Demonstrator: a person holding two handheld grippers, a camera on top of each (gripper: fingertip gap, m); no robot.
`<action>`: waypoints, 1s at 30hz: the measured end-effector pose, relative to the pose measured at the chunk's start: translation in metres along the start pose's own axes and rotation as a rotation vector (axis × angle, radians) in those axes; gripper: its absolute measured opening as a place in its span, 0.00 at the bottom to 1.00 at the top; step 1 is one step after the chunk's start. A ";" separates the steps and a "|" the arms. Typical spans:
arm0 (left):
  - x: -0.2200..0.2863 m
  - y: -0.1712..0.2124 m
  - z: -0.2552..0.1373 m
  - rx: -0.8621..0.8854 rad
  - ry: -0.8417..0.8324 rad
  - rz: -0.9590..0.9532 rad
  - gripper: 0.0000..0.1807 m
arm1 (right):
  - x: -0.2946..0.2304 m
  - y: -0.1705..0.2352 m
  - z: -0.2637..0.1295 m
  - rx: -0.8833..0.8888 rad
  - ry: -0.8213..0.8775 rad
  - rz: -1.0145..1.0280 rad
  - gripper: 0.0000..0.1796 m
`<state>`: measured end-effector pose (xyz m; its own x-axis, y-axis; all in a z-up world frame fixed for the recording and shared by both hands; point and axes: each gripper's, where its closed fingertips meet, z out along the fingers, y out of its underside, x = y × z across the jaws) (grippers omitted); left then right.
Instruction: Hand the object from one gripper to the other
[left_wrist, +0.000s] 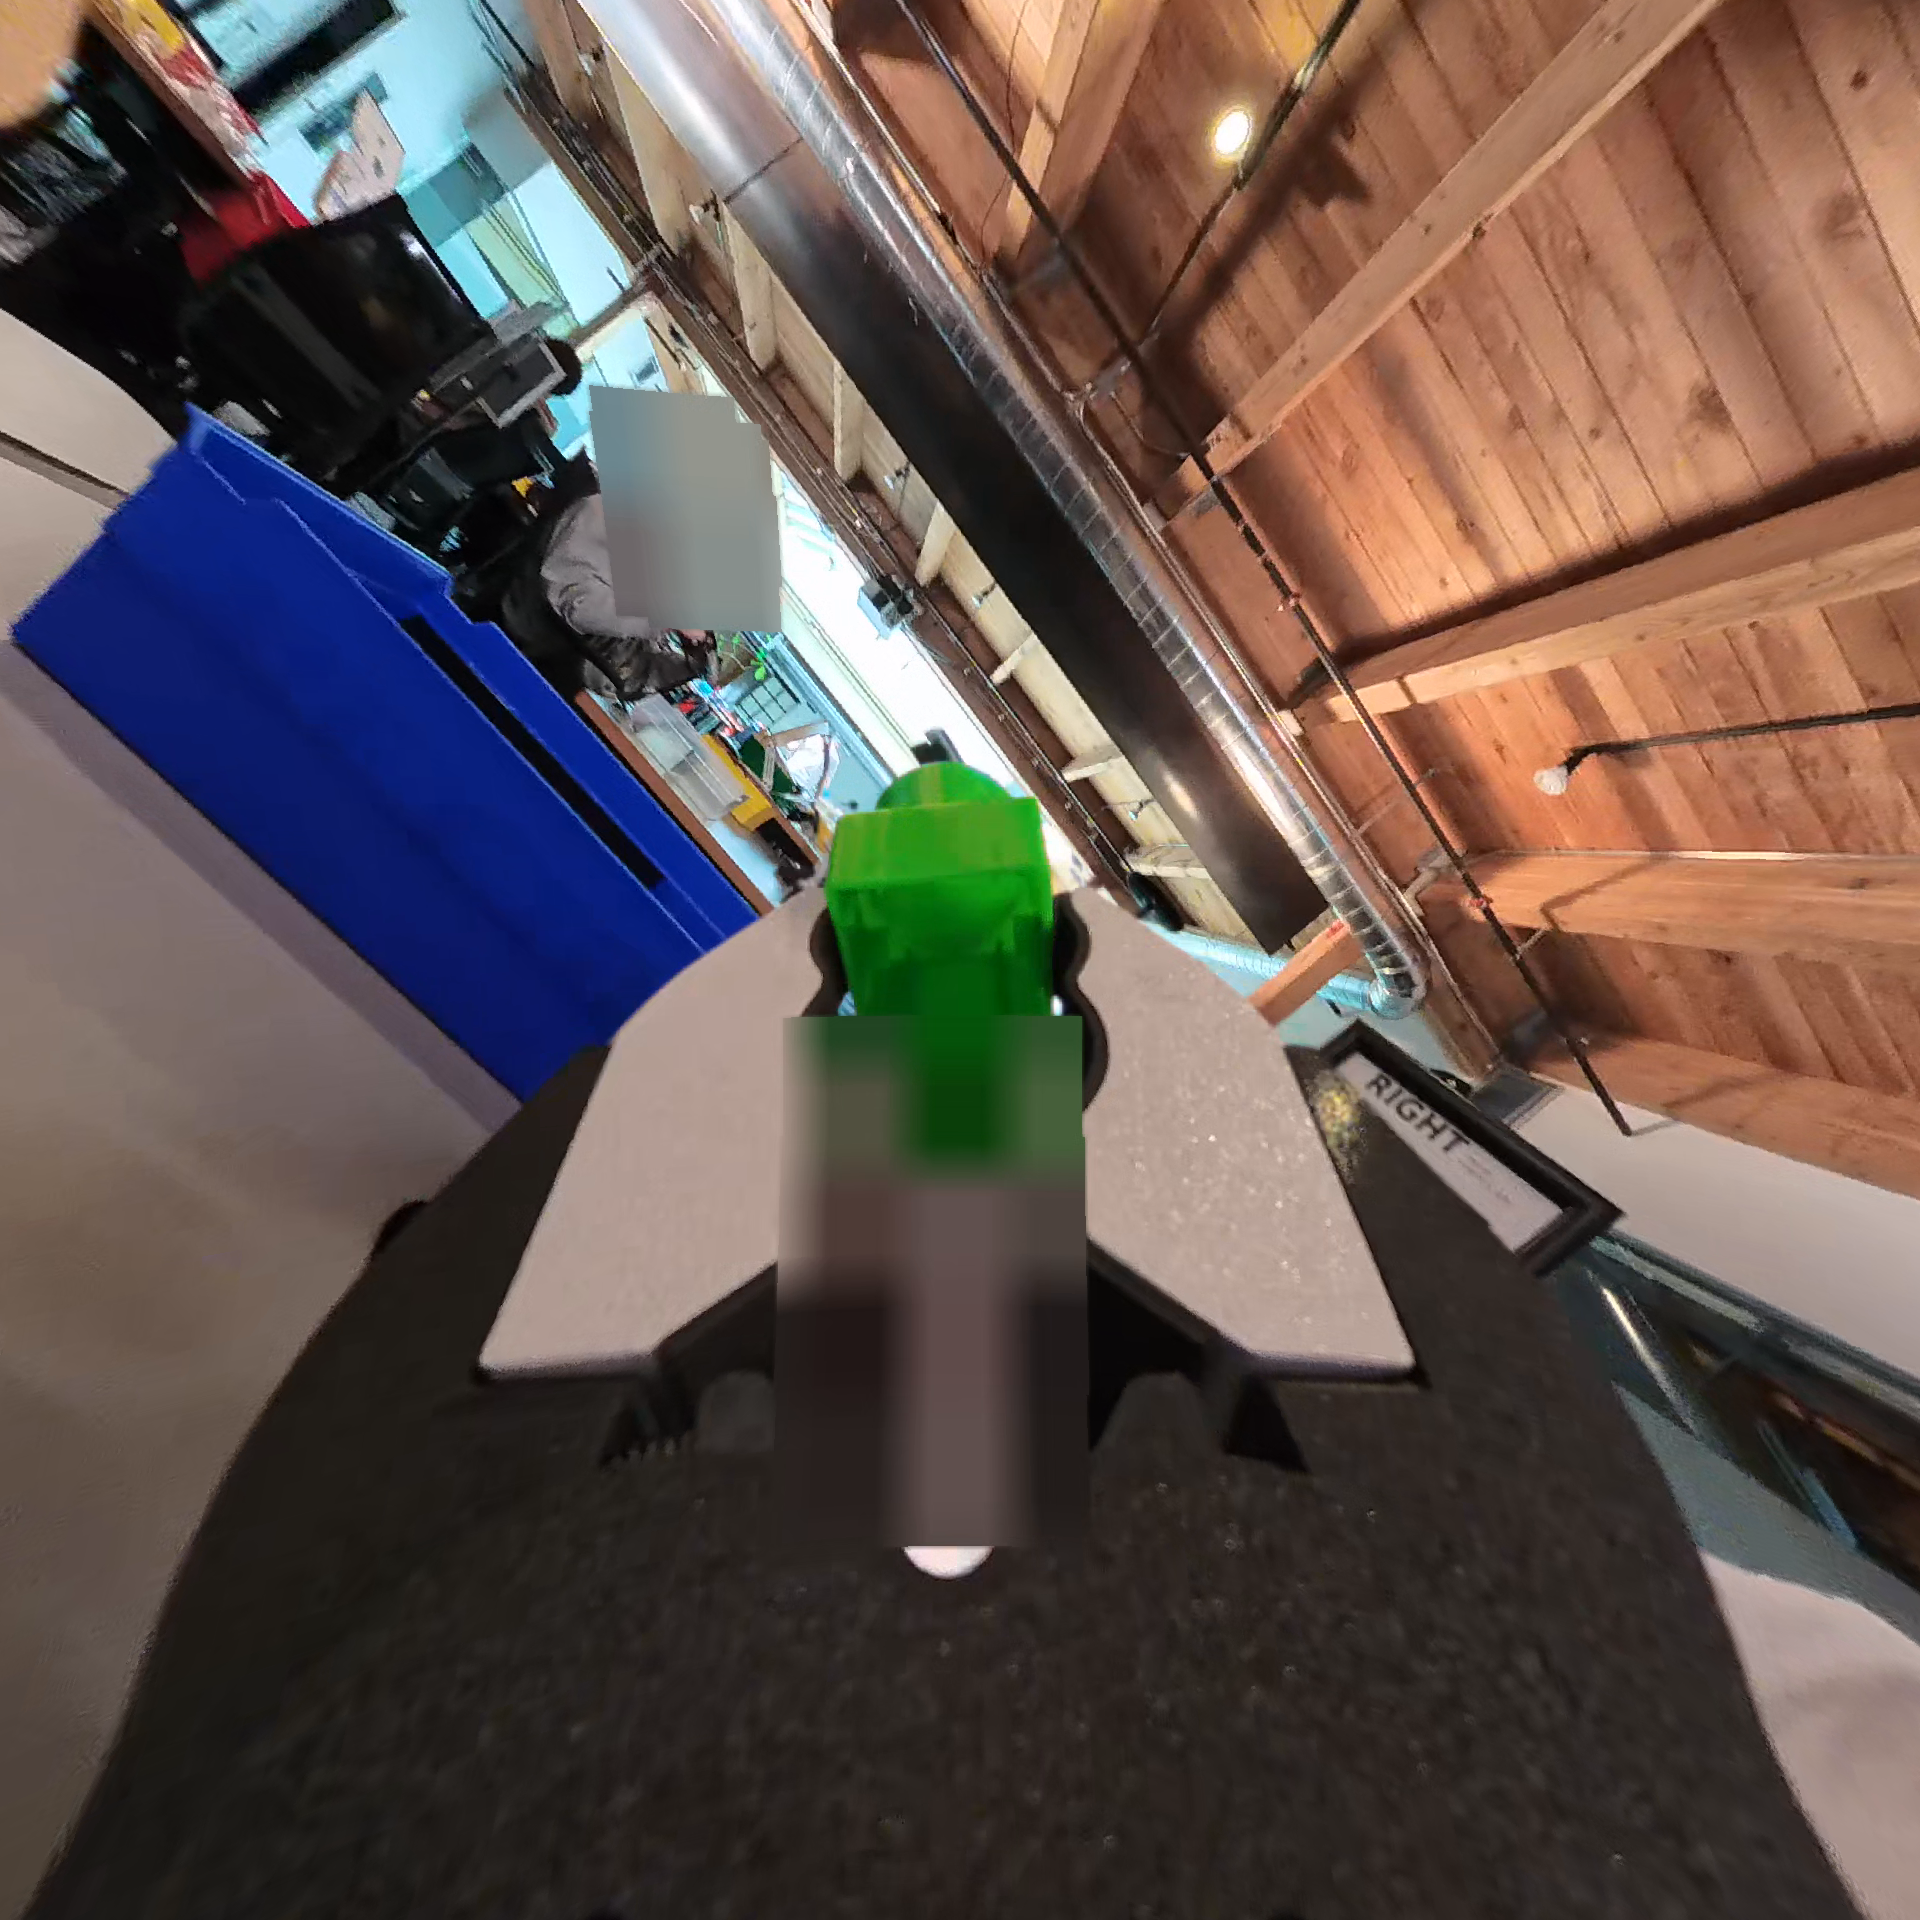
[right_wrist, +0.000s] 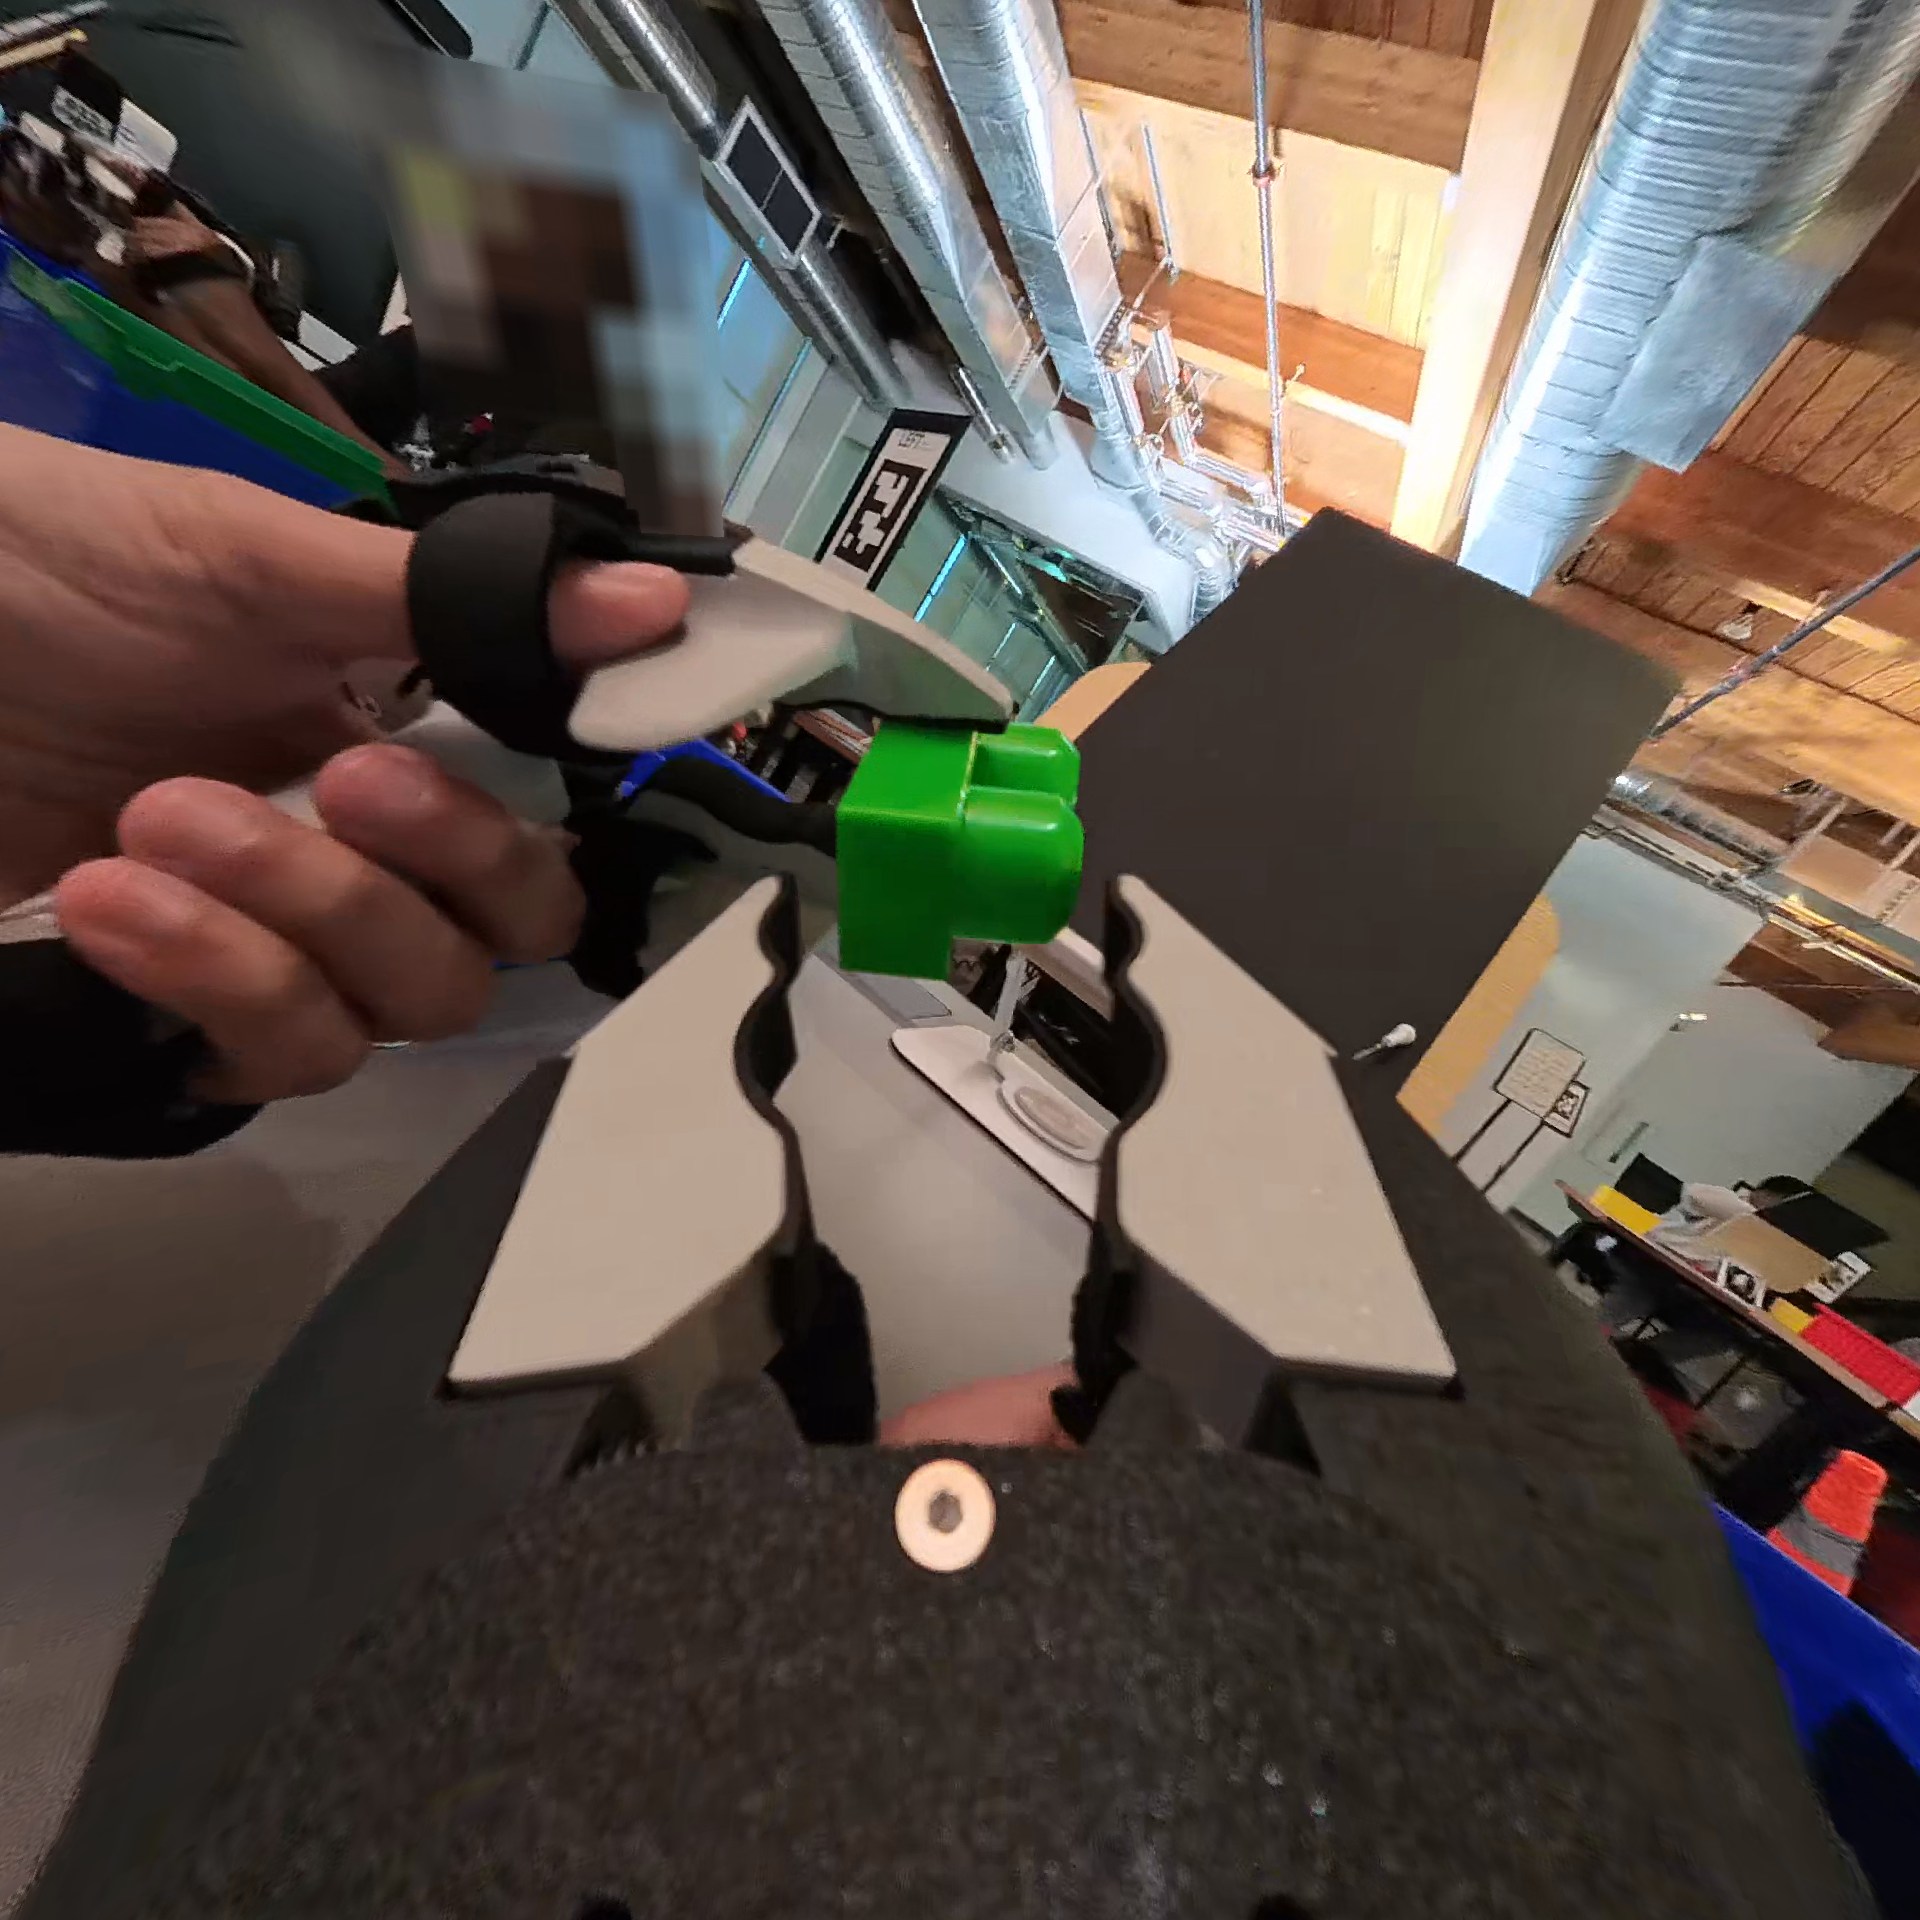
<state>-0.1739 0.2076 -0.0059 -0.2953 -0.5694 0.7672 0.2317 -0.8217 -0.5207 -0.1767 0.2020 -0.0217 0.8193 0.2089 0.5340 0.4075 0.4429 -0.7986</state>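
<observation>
A wooden ceiling with beams is seen above in both views, and silver ducts run under it. A blue bin is seen at the left in the left wrist view, standing on a pale tabletop.

The left hand-held gripper is pinching a green block; its two grey fingers are pressed against the sides of the block, and the block's rounded studs point away from the camera. Part of this view is covered by a blurred patch.

In the right wrist view, the right hand-held gripper is spread wide, and nothing is held between its grey fingers. The green block is seen just above and between the fingertips, and no touching of them can be seen. It is gripped from the left side by the other hand-held gripper, whose upper grey finger lies on the top of the block. That gripper is held by a person's hand, with one finger passed through a black strap. A black panel is seen behind the block.
</observation>
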 end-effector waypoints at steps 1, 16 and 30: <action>0.001 0.003 0.002 -0.016 0.012 -0.006 0.20 | 0.003 0.003 0.000 -0.010 0.010 -0.001 0.25; 0.030 0.016 -0.094 -0.061 -0.409 0.759 0.48 | 0.155 -0.052 0.002 0.066 0.265 -0.021 0.25; 0.014 0.062 -0.131 -0.224 -0.789 1.134 0.35 | 0.255 0.227 -0.043 -0.794 0.201 0.605 0.25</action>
<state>-0.2848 0.1457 -0.0761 0.5607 -0.8161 -0.1401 -0.1831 0.0429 -0.9822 0.1423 0.3184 -0.0785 0.9995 0.0233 -0.0191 -0.0079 -0.4101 -0.9120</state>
